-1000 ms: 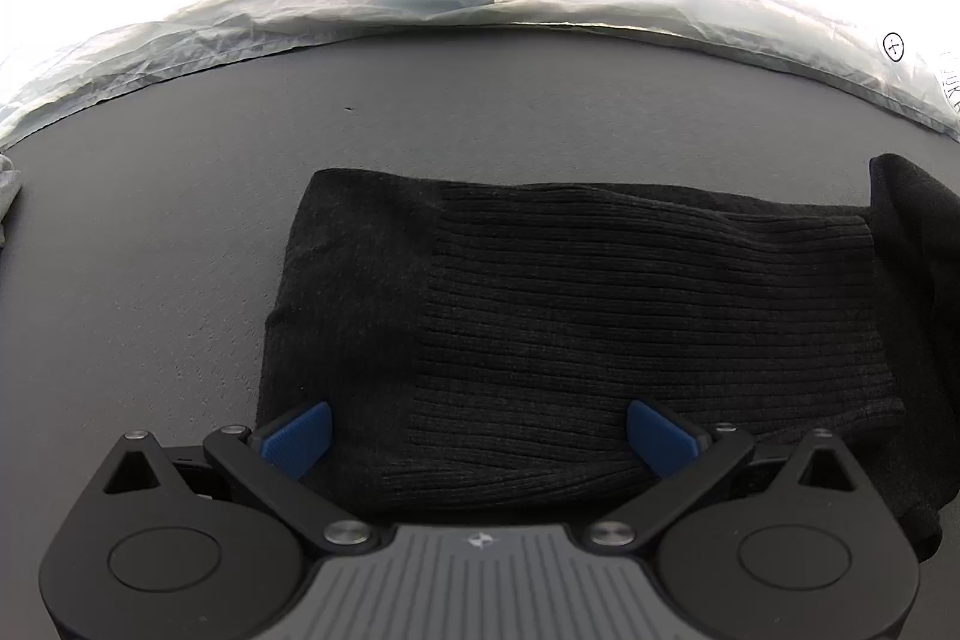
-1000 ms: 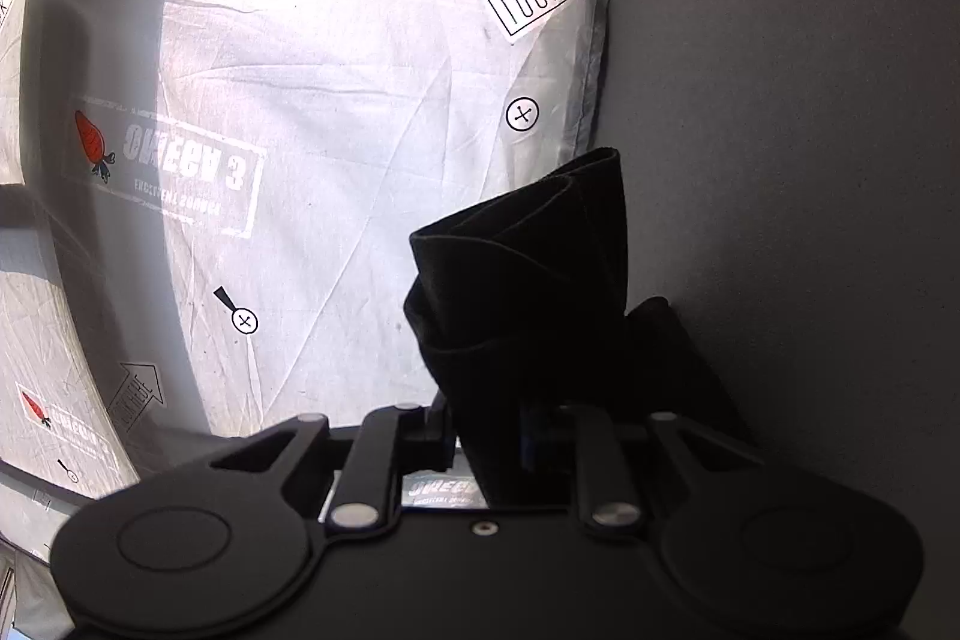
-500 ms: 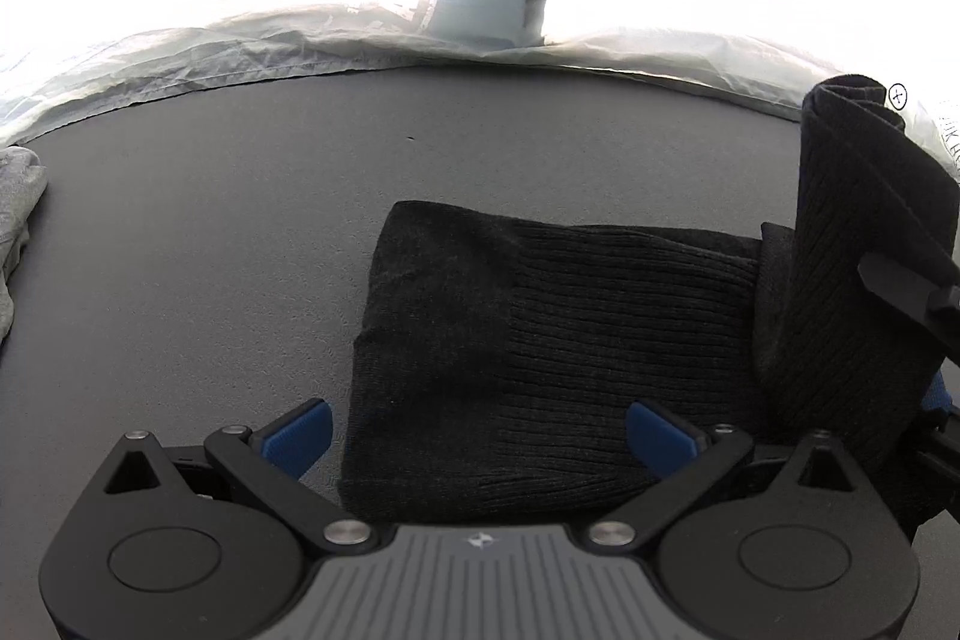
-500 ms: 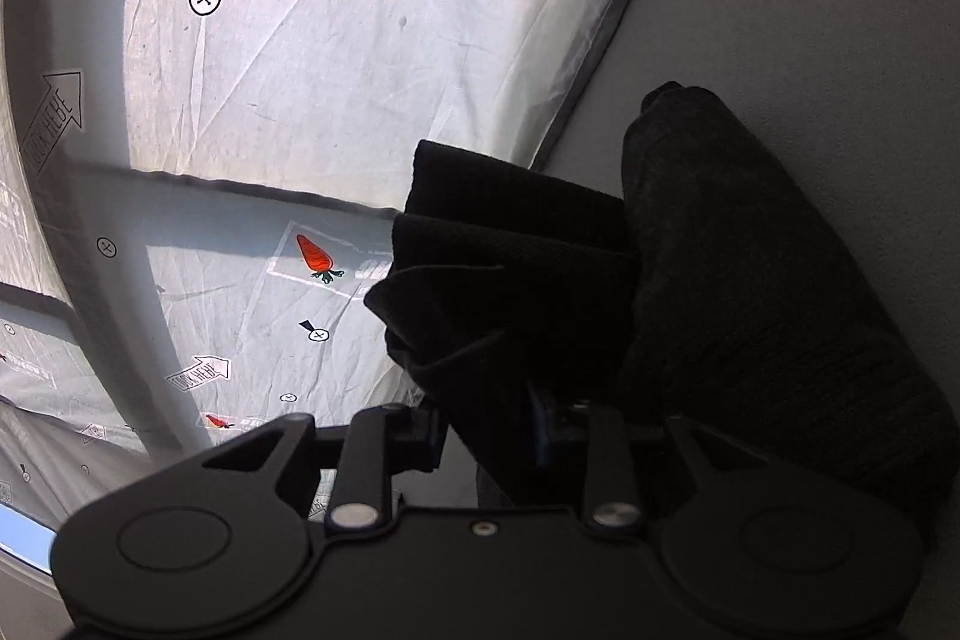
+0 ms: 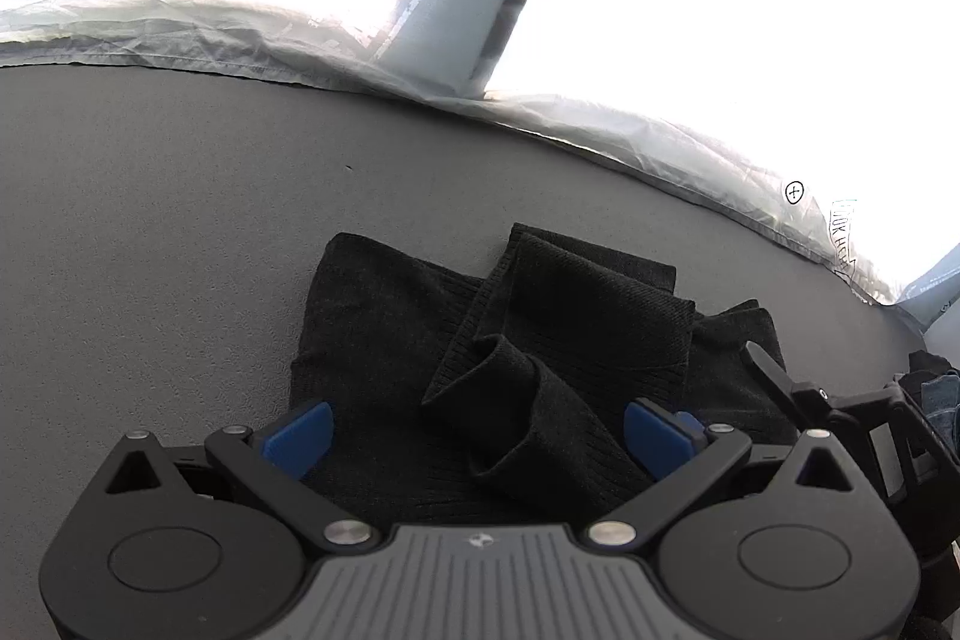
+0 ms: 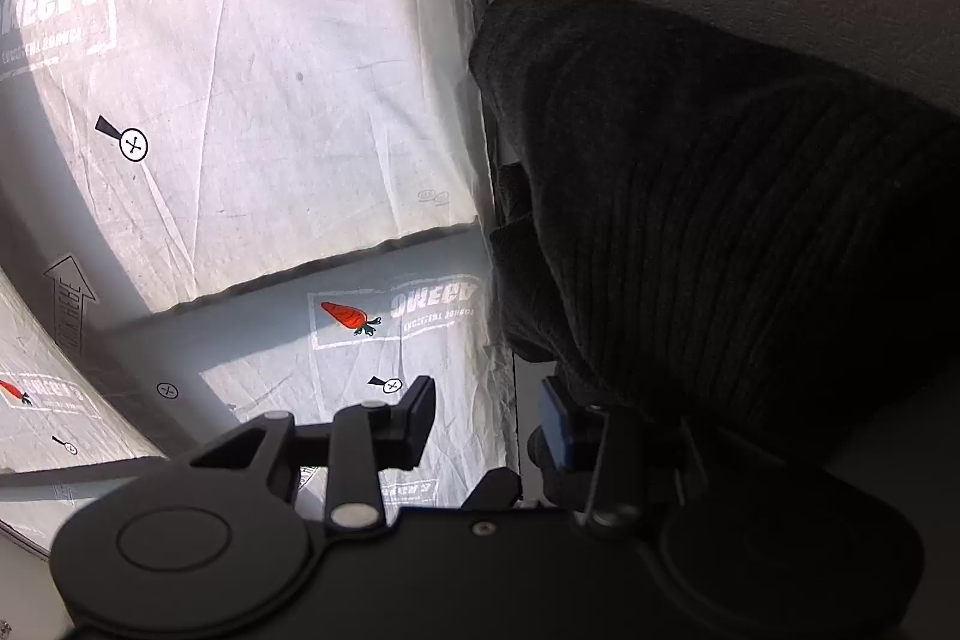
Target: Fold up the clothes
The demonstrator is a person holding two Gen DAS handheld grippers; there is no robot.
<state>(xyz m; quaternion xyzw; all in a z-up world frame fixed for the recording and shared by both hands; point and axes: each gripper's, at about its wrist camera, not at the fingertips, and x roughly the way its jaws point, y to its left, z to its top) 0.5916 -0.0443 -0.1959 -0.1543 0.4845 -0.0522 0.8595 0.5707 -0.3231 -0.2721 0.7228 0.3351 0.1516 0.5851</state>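
The black ribbed garment (image 5: 498, 370) lies on the grey table (image 5: 180, 220), one end flopped back over its own middle in a loose, rumpled fold. Above its near edge the left gripper (image 5: 477, 430) hangs with blue pads (image 5: 300, 430) spread wide, nothing pinched. At the garment's right side the right gripper (image 6: 486, 418) has just been letting its jaws apart; the gap between them is empty, the cloth (image 6: 720, 196) heaped against the outside of one finger. Beyond the garment, a white printed sheet (image 5: 660, 40).
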